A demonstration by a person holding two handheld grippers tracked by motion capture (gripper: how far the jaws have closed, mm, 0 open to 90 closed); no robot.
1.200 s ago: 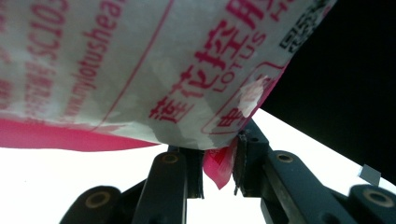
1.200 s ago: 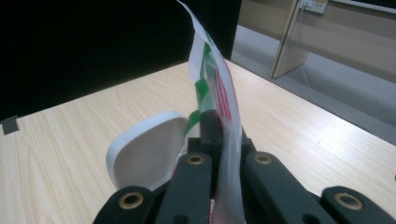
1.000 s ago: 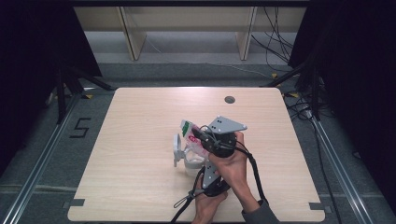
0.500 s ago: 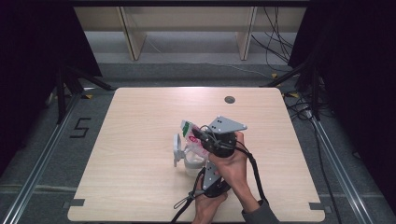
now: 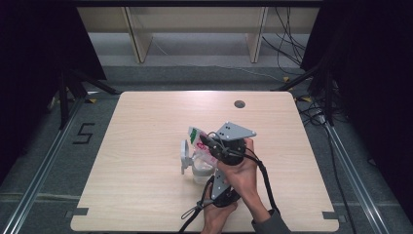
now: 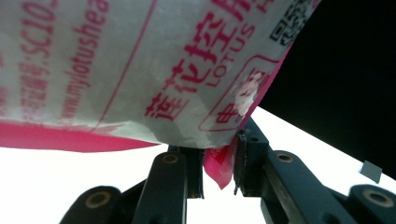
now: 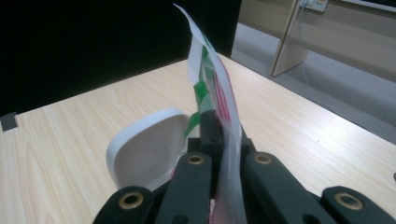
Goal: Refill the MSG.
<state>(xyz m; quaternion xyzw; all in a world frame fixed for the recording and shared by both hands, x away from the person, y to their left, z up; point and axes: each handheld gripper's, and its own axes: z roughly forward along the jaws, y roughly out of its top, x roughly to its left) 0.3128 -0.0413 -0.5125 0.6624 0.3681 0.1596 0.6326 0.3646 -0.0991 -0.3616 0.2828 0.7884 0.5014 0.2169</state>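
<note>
A white packet [image 5: 197, 134] with pink print and a green stripe is held above the table's middle between both grippers. My right gripper [image 5: 208, 145], under its grey plate, is shut on the packet's upper edge [image 7: 219, 107], seen edge-on between the jaws. My left gripper [image 5: 210, 165] comes up from below and is shut on the packet's pink bottom corner [image 6: 219, 165]; the printed face [image 6: 140, 65] looms over the jaws. A white tub [image 5: 200, 169] with its hinged lid [image 5: 185, 153] standing open sits on the table just under the packet. The lid's hollow inside [image 7: 144, 144] faces the right jaws.
The wooden table [image 5: 141, 126] has a round cable hole [image 5: 239, 104] near its far edge. Both gripper cables trail toward the near edge [image 5: 265, 185]. Shelf legs and loose wires stand on the floor beyond the table.
</note>
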